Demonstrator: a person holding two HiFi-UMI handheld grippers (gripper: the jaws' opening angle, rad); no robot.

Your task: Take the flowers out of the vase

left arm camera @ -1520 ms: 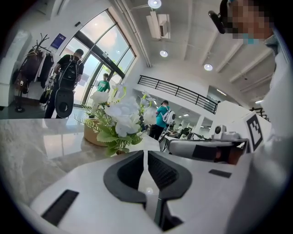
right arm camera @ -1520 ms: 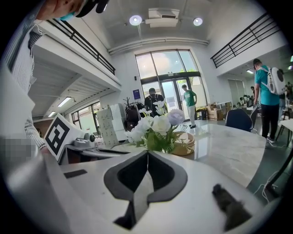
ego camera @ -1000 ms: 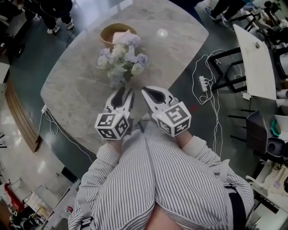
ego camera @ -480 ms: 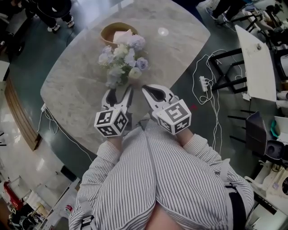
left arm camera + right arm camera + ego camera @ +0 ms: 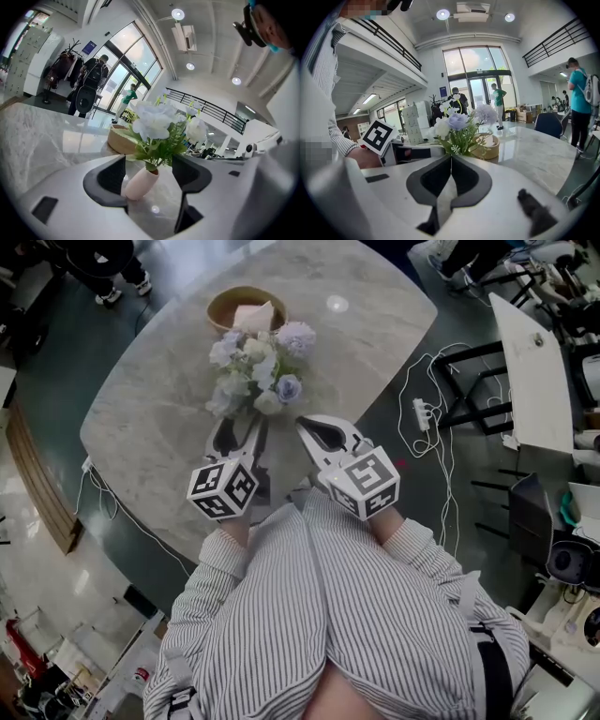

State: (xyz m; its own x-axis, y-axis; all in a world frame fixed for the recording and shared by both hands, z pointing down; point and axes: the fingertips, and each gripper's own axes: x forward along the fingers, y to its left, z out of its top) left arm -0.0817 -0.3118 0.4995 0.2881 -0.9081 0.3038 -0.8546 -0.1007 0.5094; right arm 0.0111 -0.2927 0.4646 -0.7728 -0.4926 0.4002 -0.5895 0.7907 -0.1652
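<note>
While right gripper (image 5: 304,425) jaws sat closed, empty, left gripper (image 5: 239,429) jaws had just been opening wide, vase (image 5: 140,183) between them ungripped.

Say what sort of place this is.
Probably a large office or lab lobby: a marble table, tall glass entrance doors with people standing by them, and a railed mezzanine overhead.

Large lobby-like workspace: tall glass doors (image 5: 480,91), mezzanine railing (image 5: 562,40), marble table (image 5: 150,427).
</note>
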